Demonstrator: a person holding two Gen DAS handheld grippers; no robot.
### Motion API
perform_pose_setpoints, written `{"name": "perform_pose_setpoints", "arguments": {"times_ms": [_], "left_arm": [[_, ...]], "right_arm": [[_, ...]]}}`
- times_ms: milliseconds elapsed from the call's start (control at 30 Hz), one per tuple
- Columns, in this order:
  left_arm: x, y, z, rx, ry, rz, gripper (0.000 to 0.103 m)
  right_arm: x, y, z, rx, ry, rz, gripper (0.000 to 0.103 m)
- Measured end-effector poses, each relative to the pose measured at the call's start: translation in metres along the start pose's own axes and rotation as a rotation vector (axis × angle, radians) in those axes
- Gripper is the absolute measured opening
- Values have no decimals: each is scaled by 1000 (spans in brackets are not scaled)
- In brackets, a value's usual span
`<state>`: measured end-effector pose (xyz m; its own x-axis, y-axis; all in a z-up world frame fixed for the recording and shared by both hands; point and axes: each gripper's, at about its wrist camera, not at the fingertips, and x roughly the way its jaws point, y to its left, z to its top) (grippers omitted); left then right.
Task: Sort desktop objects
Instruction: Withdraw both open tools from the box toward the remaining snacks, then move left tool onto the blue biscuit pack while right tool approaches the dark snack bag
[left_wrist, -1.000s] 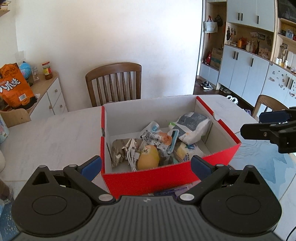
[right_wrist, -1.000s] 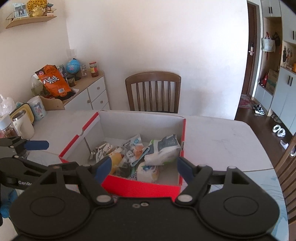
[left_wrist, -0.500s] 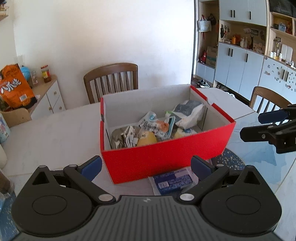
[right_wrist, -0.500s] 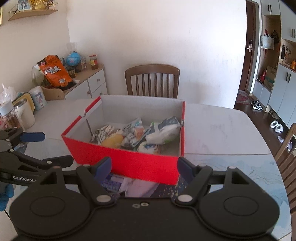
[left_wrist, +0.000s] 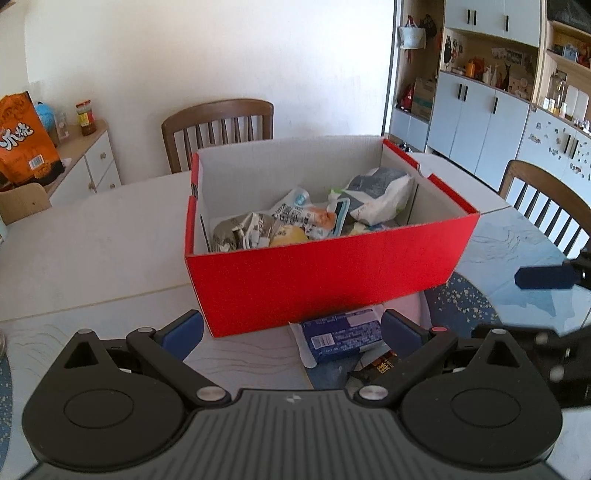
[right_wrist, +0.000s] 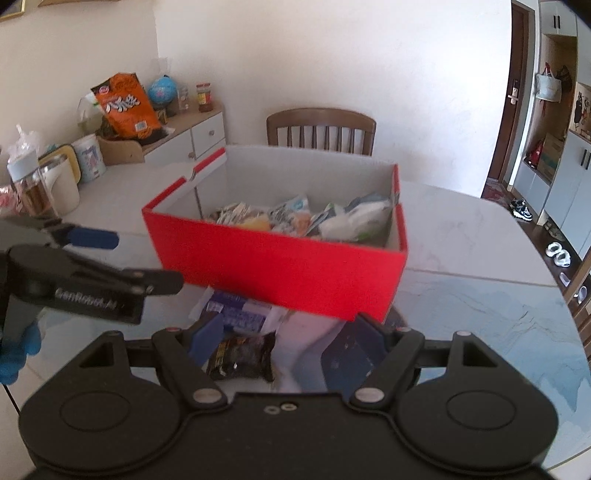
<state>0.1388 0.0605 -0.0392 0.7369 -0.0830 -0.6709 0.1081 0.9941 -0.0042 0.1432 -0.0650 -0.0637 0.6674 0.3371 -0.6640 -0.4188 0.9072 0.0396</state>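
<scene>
A red cardboard box (left_wrist: 325, 280) (right_wrist: 280, 269) with a white inside stands on the table and holds several snack packets. In front of it lie a blue-and-white packet (left_wrist: 341, 334) (right_wrist: 236, 312) and a small dark packet (right_wrist: 242, 356) (left_wrist: 380, 365). My left gripper (left_wrist: 291, 328) is open, low over the table just before the box, with the blue packet near its right finger. My right gripper (right_wrist: 284, 338) is open above the dark packet, which lies between its fingers without being touched. Each gripper shows at the edge of the other's view.
A wooden chair (left_wrist: 218, 129) stands behind the table and another (left_wrist: 546, 206) at the right. A side cabinet (right_wrist: 177, 140) carries an orange snack bag (right_wrist: 125, 107), a globe and jars. Cups and a jar (right_wrist: 40, 184) stand at the table's left edge.
Both grippers have sunk toward the table and drawn back from the box; its front wall now fills the view, and the packets lying in front of it have come into sight.
</scene>
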Motion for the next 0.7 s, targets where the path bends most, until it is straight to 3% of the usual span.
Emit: {"name": "perform_pose_setpoints", "arguments": {"times_ms": [700], "left_arm": [[58, -16, 2, -55, 83, -44, 103]], "right_arm": [[46, 24, -28, -51, 47, 48, 78]]}}
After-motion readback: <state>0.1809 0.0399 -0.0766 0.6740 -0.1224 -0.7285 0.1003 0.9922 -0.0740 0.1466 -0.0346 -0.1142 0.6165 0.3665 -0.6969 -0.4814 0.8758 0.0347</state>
